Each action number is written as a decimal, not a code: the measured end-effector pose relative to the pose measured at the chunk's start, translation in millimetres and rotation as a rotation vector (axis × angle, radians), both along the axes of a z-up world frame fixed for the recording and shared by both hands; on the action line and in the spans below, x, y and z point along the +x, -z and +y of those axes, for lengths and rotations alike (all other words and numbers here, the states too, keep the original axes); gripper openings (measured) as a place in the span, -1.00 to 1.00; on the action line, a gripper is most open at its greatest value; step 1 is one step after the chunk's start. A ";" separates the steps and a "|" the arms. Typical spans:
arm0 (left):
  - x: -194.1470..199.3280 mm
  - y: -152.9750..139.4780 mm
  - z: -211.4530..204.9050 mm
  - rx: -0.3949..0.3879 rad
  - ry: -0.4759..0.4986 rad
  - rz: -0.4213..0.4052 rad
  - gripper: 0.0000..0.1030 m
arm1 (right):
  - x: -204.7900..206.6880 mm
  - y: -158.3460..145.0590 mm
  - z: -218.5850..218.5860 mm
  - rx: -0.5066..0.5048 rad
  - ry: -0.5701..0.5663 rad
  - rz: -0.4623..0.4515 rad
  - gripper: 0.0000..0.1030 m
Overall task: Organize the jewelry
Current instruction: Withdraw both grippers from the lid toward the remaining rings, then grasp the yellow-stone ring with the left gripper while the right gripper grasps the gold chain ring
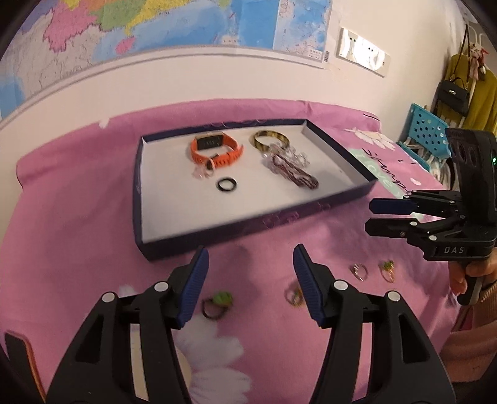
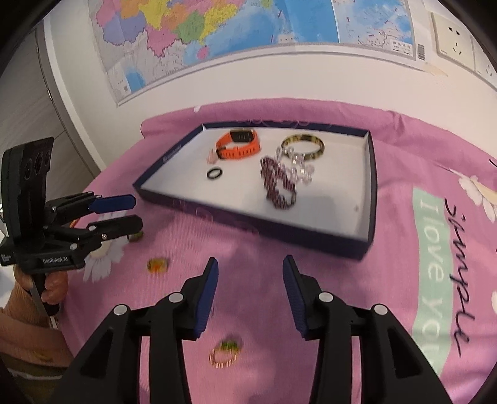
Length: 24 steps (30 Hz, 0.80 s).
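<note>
A dark blue tray on the pink cloth holds an orange watch, a yellow-black bangle, a dark red bracelet, a clear bead bracelet and a black ring. Several rings lie on the cloth before the tray: a green-stone ring, a gold ring, a silver ring and a green-gold ring. My left gripper is open and empty above the green-stone ring. My right gripper is open and empty.
A wall with a map stands behind the bed. A blue crate and hanging bags are at the right. An orange-yellow ring lies on the cloth near the left gripper.
</note>
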<state>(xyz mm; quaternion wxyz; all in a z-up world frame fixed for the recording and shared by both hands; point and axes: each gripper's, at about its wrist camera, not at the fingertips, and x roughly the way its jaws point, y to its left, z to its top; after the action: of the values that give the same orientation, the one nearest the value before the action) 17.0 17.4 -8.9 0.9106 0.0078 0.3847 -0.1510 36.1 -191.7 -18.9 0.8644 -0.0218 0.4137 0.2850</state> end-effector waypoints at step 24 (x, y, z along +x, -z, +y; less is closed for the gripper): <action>-15.9 27.6 -37.4 0.052 0.127 0.077 -0.12 | -52.6 19.8 -2.2 -0.033 -0.035 0.030 -0.29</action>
<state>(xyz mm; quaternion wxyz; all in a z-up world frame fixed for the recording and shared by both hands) 1.1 -20.0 -36.5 0.8831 0.0502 0.4222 -0.1986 -16.5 -193.9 -38.7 0.8525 -0.0394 0.4308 0.2936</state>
